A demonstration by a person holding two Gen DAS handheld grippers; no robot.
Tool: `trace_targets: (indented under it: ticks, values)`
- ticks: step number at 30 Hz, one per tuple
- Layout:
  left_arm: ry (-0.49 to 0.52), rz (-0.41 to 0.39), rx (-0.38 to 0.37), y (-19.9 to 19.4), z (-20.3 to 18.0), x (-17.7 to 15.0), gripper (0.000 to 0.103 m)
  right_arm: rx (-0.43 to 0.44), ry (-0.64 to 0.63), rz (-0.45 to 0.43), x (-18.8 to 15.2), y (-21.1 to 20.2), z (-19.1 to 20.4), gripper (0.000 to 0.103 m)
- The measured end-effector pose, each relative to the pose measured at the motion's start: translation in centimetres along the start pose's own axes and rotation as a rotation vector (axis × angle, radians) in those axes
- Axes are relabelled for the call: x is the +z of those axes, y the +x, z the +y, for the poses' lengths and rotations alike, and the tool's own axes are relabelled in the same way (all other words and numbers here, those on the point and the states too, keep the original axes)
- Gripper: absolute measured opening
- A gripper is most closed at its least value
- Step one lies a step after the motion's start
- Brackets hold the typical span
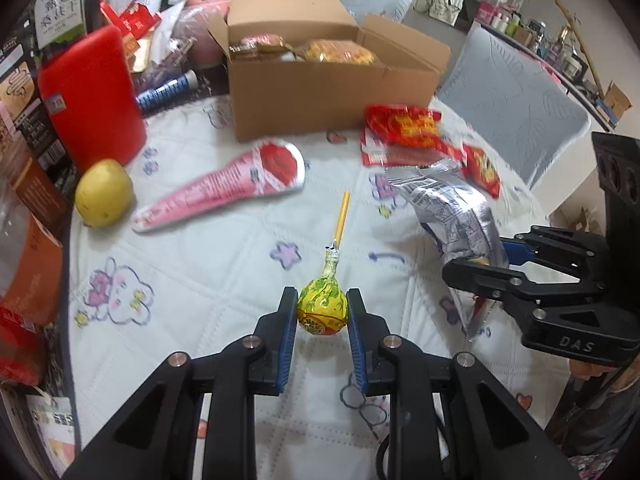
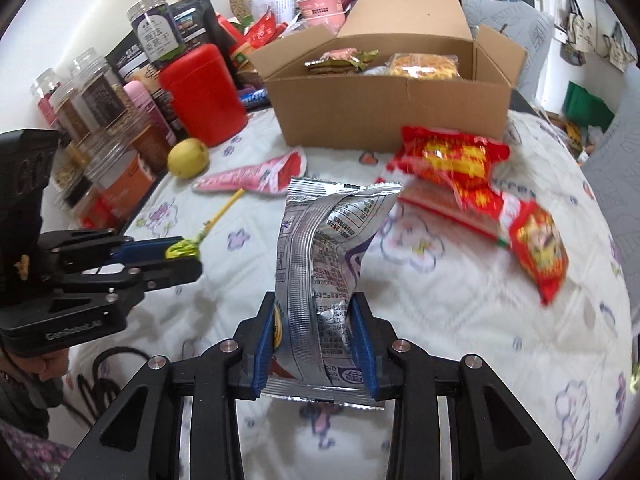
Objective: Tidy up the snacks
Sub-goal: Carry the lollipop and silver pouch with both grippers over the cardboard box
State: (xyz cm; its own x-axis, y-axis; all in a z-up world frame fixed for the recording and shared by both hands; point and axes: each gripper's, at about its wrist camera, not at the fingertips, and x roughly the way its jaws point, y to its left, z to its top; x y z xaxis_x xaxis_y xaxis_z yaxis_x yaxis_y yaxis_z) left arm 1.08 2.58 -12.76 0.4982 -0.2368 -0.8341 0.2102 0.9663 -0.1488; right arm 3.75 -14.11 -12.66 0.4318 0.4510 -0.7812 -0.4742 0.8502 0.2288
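My left gripper (image 1: pixel 322 309) is shut on a yellow-wrapped lollipop (image 1: pixel 323 310), its yellow stick pointing away toward the open cardboard box (image 1: pixel 328 96). My right gripper (image 2: pixel 316 322) is shut on a silver foil snack bag (image 2: pixel 326 264), held upright above the quilted cloth. Seen from the left wrist view, the right gripper (image 1: pixel 476 268) holds that silver bag (image 1: pixel 452 212) at the right. In the right wrist view the left gripper (image 2: pixel 188 256) carries the lollipop (image 2: pixel 183 249) at the left. The box (image 2: pixel 384 112) holds several snack packs.
On the cloth lie a pink cone-shaped packet (image 1: pixel 228 188), red snack bags (image 1: pixel 404 126) (image 2: pixel 452 160), and a smaller red bag (image 2: pixel 538 248). A yellow fruit (image 1: pixel 104 192) and red canister (image 1: pixel 90 96) stand at the left, with jars (image 2: pixel 100 100) behind.
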Motion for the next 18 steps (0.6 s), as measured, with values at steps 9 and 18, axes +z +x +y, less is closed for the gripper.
trace_targets:
  ticks: [9, 18]
  values:
    - [-0.025, 0.053, -0.006, 2.0, 0.5, -1.0, 0.024, -0.01, 0.008, 0.03, -1.6, 0.3, 0.1, 0.036]
    - [0.008, 0.042, 0.02, 2.3, 0.1, -0.9, 0.025, -0.04, 0.027, 0.047, -1.5, 1.3, -0.3, 0.055]
